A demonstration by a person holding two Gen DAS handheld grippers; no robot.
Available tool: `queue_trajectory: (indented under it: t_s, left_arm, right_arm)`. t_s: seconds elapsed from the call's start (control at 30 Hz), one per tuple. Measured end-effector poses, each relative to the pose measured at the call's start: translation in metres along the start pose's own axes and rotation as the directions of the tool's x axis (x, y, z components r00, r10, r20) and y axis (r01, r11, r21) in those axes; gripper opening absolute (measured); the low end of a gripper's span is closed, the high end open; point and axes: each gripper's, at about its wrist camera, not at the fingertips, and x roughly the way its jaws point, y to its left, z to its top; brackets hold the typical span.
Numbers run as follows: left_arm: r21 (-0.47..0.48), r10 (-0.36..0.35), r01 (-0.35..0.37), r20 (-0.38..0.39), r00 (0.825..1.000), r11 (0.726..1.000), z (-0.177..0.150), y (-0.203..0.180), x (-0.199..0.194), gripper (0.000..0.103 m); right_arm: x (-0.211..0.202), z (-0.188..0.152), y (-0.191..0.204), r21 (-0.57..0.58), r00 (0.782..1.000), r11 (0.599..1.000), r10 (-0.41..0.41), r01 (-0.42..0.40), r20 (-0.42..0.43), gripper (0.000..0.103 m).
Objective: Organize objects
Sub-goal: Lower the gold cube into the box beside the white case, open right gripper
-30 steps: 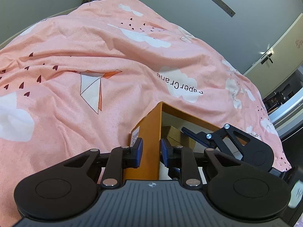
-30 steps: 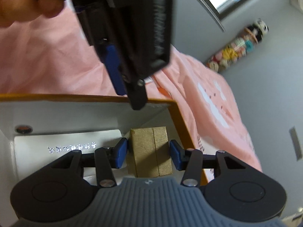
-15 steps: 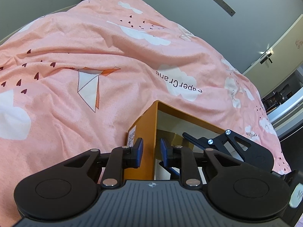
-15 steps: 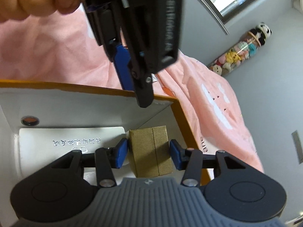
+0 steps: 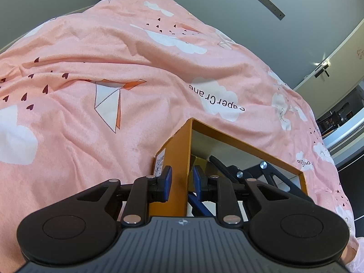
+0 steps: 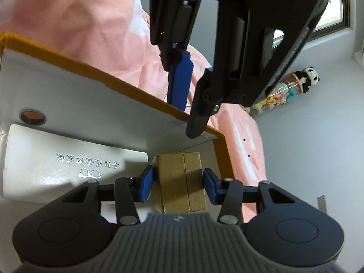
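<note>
With the left gripper (image 5: pixel 182 180) clamped on the orange box's (image 5: pixel 176 159) wall, the right gripper (image 6: pixel 178 183) held a gold box (image 6: pixel 182 182) low inside, beside a white case (image 6: pixel 68 159), not yet released.

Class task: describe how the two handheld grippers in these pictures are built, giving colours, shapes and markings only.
Both the left gripper and the right gripper have matte black linkage arms with silver rivets, two round black discs, a ribbed grey base bearing a small compass-like mark, and blue pads on the fingertips. No cables or sleeves show.
</note>
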Motion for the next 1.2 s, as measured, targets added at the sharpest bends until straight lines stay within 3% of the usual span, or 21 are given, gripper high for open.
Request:
queue_trajectory:
  t_s: [0.2,0.4,0.57,0.7,0.83,1.03,1.2]
  left_arm:
    - [0.004,0.009,-0.009,-0.004,1.0,1.0,-0.003,-0.001,0.002,0.026]
    - [0.015,0.007,-0.007,-0.006,1.0,1.0,-0.005,-0.003,0.003,0.026]
    - [0.024,0.012,-0.011,-0.006,1.0,1.0,-0.006,-0.004,0.002,0.026]
    - [0.023,0.016,-0.016,0.005,1.0,1.0,-0.007,-0.004,0.002,0.026]
    - [0.018,0.019,-0.02,0.006,1.0,1.0,-0.007,-0.004,0.003,0.026]
    - [0.021,0.017,-0.017,0.007,1.0,1.0,-0.008,-0.005,0.002,0.026]
    - [0.016,0.009,-0.009,0.007,1.0,1.0,-0.006,-0.004,0.003,0.026]
  right_arm:
    - [0.013,-0.004,-0.037,0.225,0.987,0.962,0.16,-0.153,-0.009,0.05]
    - [0.026,-0.011,-0.06,0.363,0.97,0.901,0.24,-0.237,0.036,0.054]
    - [0.036,0.002,-0.059,0.368,0.971,0.901,0.237,-0.23,0.027,0.055]
    - [0.029,0.001,-0.066,0.39,0.975,0.898,0.22,-0.204,0.003,0.068]
    - [0.021,-0.013,-0.068,0.424,0.974,0.889,0.218,-0.172,-0.061,0.071]
    - [0.033,-0.031,-0.079,0.597,0.936,0.777,0.332,-0.202,-0.114,0.042]
    - [0.043,-0.032,-0.078,0.632,0.92,0.737,0.379,-0.238,-0.096,0.019]
